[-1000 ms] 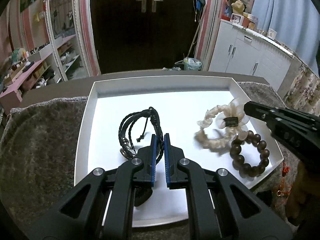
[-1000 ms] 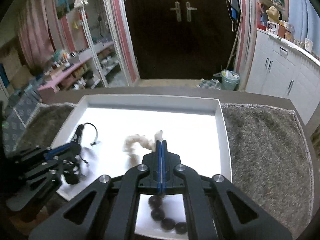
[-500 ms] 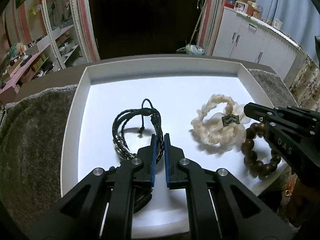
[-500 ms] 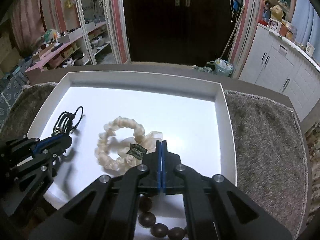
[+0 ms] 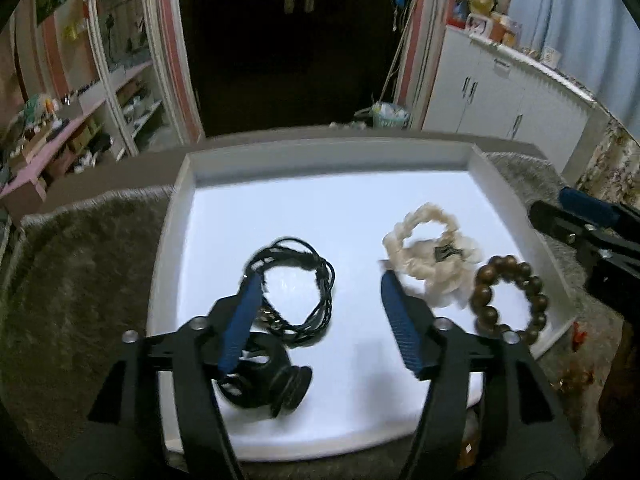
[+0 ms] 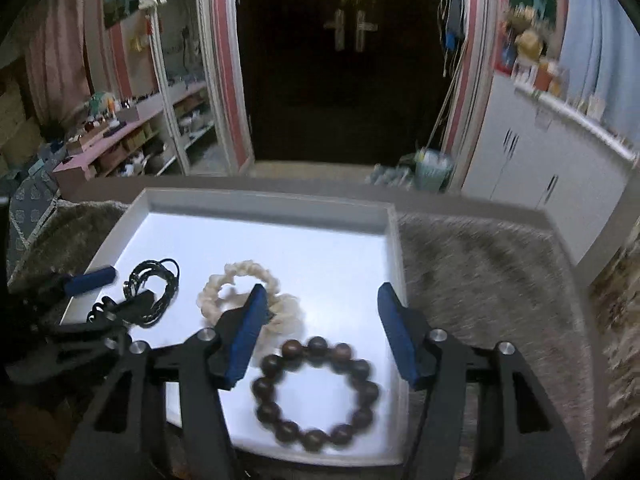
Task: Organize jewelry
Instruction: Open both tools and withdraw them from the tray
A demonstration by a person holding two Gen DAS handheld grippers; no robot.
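Note:
A white tray [image 5: 180,216] holds three pieces. A black cord bracelet [image 5: 298,288] lies at the left, a cream scrunchie-like band [image 5: 424,252] in the middle, and a brown wooden bead bracelet [image 5: 508,300] at the right front. My left gripper [image 5: 318,280] is open and empty above the tray, its left finger over the black bracelet's edge. My right gripper [image 6: 320,294] is open and empty above the bead bracelet [image 6: 316,392], with the cream band [image 6: 240,292] and black bracelet [image 6: 154,292] to its left.
The tray [image 6: 394,248] sits on a grey shaggy cloth [image 6: 480,280]. A dark object [image 5: 264,380] lies on the tray under my left gripper. Behind are a dark door, shelves at the left and white cabinets [image 5: 500,108] at the right.
Both grippers have opened from shut and drawn back from the tray. The cream band and the black bracelet now lie free on the tray.

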